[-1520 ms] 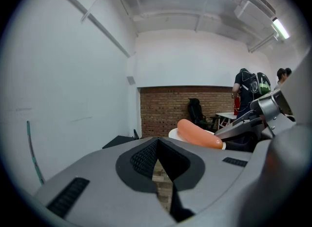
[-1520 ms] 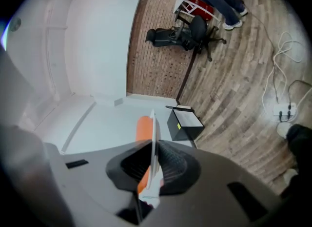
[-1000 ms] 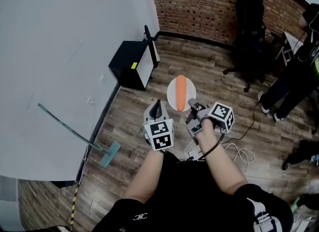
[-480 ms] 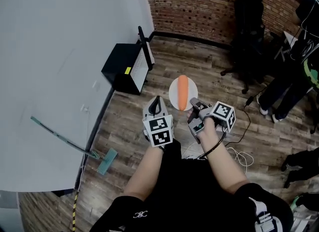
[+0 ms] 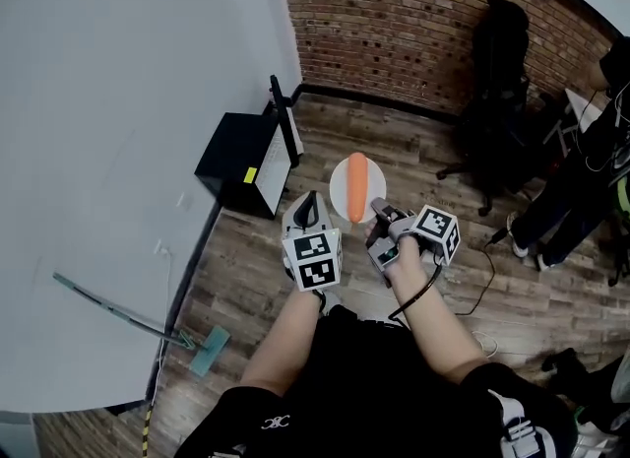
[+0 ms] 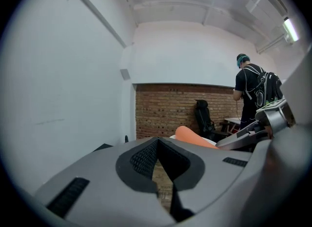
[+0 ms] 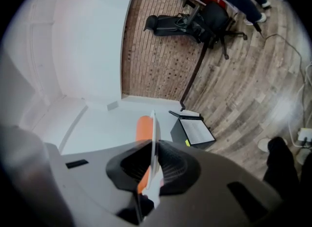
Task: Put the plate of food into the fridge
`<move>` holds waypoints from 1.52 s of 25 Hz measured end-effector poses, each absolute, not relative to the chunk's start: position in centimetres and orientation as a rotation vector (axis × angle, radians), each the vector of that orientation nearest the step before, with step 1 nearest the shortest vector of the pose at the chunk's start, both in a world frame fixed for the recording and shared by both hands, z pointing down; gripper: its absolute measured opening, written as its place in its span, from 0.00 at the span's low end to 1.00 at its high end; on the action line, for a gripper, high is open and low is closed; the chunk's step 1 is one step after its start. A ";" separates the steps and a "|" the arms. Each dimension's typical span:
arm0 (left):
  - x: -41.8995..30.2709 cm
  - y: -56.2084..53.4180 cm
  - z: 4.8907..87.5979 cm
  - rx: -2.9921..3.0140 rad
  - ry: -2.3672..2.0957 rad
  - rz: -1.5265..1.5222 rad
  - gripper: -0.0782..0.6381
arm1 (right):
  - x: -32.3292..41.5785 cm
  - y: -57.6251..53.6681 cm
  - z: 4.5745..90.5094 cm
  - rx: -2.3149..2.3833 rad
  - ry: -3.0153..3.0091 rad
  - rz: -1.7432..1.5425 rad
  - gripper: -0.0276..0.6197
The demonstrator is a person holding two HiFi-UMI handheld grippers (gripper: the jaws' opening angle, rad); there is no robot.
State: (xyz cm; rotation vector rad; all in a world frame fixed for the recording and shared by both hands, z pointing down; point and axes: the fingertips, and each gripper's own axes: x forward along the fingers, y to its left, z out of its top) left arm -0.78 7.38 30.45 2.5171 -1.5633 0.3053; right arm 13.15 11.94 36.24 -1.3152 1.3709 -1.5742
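**Plate pinched by its rim, fridge up ahead**

My right gripper (image 7: pixel 152 165) is clenched on the near rim of the round white plate (image 5: pixel 339 188). One long orange piece of food (image 5: pixel 357 186) lies lengthwise on the plate, which is held at frame centre. My left gripper (image 6: pixel 158 155) is clenched on nothing, just left of the plate. The black fridge (image 5: pixel 234 156) stands upper left with its door open. It sits lower in the head view than a second ago, while the plate keeps its spot.

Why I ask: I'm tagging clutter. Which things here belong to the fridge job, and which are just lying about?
Job in hand:
plate, its edge gripped in the right tongs
carrot on the plate
fridge, door open
left tongs, shut and empty

Lying about:
mop by the wall
chair
bystander
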 end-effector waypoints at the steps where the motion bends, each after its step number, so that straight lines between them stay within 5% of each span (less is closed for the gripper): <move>1: -0.8 6.1 30.4 2.516 -1.560 0.307 0.10 | 13.2 10.6 36.2 -1.320 1.370 -1.575 0.11; 38: -5.5 -21.9 36.0 2.152 -1.882 0.243 0.10 | 11.4 -21.2 42.4 -1.176 1.594 -1.854 0.11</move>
